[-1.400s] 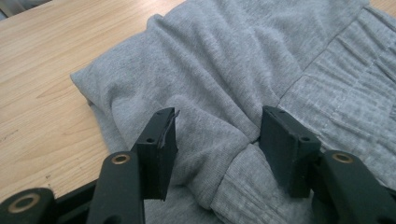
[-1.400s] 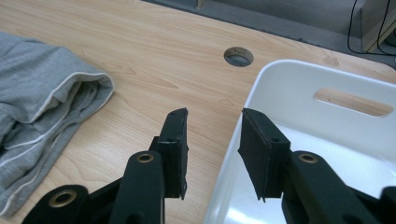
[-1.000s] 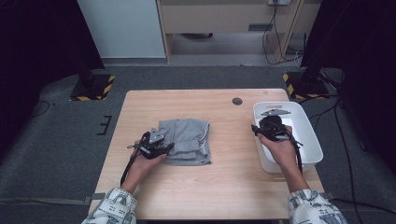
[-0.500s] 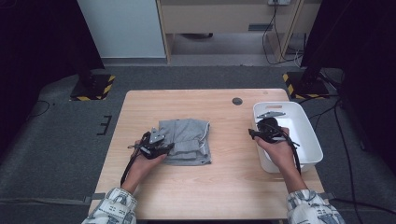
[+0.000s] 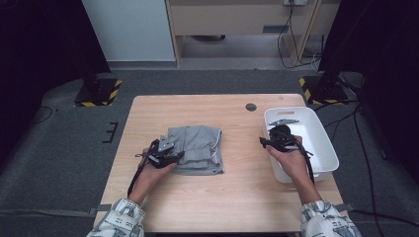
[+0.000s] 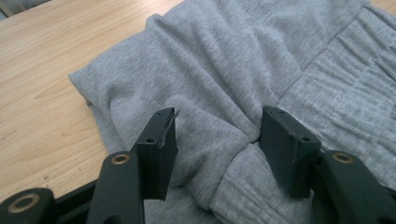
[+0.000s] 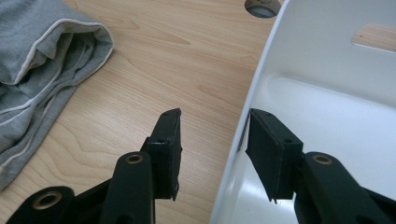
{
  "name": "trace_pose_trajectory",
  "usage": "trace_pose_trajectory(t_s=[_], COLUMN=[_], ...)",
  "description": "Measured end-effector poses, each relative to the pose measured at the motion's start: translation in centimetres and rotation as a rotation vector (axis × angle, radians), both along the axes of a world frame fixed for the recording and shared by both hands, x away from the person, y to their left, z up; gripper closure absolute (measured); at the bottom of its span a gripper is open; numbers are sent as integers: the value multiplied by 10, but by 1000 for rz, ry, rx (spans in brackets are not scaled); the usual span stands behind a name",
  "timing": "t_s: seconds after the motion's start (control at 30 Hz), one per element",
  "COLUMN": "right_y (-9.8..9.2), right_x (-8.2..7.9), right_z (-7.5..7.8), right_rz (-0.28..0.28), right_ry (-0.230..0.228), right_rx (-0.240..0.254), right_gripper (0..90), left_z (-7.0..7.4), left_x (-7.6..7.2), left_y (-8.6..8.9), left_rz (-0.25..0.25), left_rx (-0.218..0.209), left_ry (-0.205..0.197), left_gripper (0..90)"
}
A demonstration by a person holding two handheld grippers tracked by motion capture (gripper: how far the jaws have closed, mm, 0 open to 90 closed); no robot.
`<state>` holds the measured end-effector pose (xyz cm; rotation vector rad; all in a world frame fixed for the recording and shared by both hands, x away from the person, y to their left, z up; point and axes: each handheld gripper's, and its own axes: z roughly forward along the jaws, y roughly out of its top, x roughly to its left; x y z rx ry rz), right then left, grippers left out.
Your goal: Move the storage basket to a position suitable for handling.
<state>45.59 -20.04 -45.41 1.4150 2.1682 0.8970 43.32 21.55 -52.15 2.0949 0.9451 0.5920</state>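
On the wooden table [image 5: 232, 197], left of centre, lies a folded grey garment [image 5: 197, 155], with white piping along one edge visible in the right gripper view [image 7: 42, 70]. Left gripper [image 5: 165, 155] sits at the garment's near-left edge, held by the person's left hand [image 5: 148, 173]. In the left gripper view [image 6: 217, 140] its jaws stand apart with a raised ridge of grey cloth between them; the right pad presses into a fold, the left pad sits at the cloth, so it reads as a loose pinch on the bunched fabric, jaws not fully closed.

Right gripper [image 5: 267, 142] is at the left wall of a white bin [image 5: 323, 143] that stands on the right side of the table, well apart from the garment. In the right gripper view [image 7: 212, 135] the jaws straddle the bin's wall [image 7: 252, 107]: one jaw outside over the wood, one inside the bin. Gap on the outer side shows, so pads are not clamping it; jaws have just been opening. Right hand [image 5: 291, 163] rests over the bin's near corner.

Round dark hole [image 5: 251, 106] in the tabletop sits near the bin's far-left corner.
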Motion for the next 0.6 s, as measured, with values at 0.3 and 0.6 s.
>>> trace_pose_trajectory(t_s=[0.3, 0.6], right_y=[24, 44], right_x=[0, 0], right_z=[-3, -6], right_rz=[3, -6], right_ry=[9, 17], right_rx=[-4, 20], right_gripper=[526, 511], left_z=[0, 0], left_x=[0, 0], left_y=[0, 0], left_rz=[0, 0], left_rx=[-3, -4], left_ry=[3, 2], left_gripper=[453, 452])
